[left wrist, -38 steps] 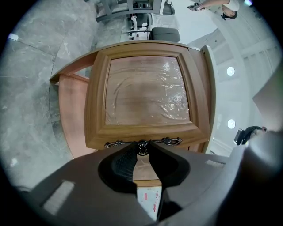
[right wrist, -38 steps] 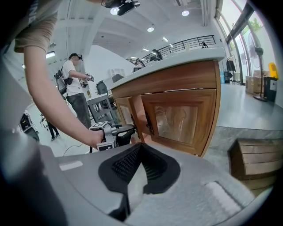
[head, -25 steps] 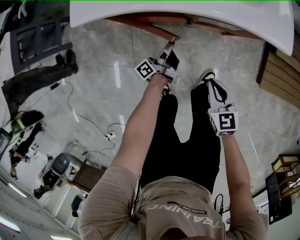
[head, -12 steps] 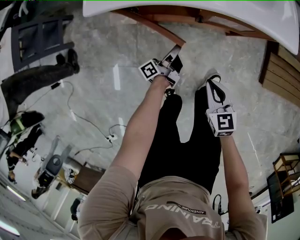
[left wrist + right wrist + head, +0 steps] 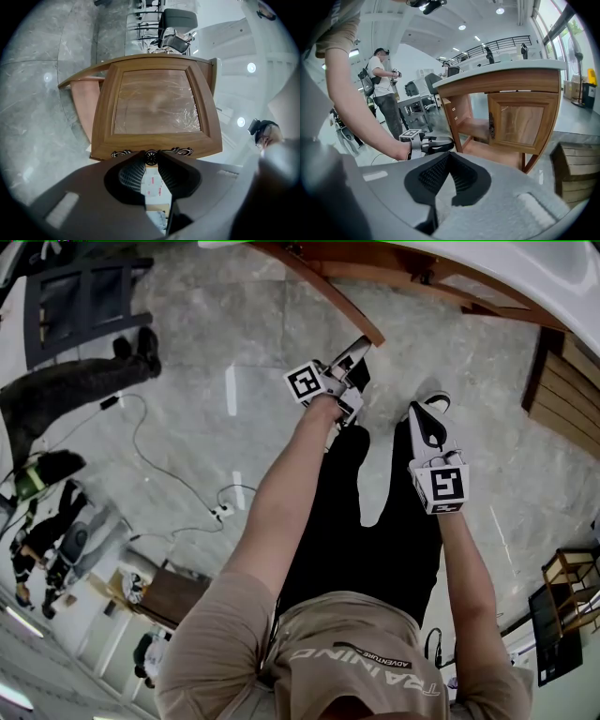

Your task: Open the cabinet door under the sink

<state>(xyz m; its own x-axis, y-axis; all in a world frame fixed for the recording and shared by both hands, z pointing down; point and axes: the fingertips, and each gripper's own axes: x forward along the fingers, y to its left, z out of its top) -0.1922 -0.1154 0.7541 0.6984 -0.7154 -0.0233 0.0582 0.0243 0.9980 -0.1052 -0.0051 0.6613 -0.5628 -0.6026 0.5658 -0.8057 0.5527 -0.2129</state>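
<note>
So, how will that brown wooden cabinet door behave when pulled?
Probably stiff: the brown wooden cabinet door is a framed panel and should swing, not flex. Its small round dark knob, held in the left gripper, might slip.

place: big open lab hall | cues: polished stone floor [image 5: 253,334]; ceiling spotlights [image 5: 461,27]; mezzanine railing [image 5: 501,43]; office chair [image 5: 180,18]

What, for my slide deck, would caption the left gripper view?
Left gripper shut on the knob of the cabinet door, which stands swung open.
</note>
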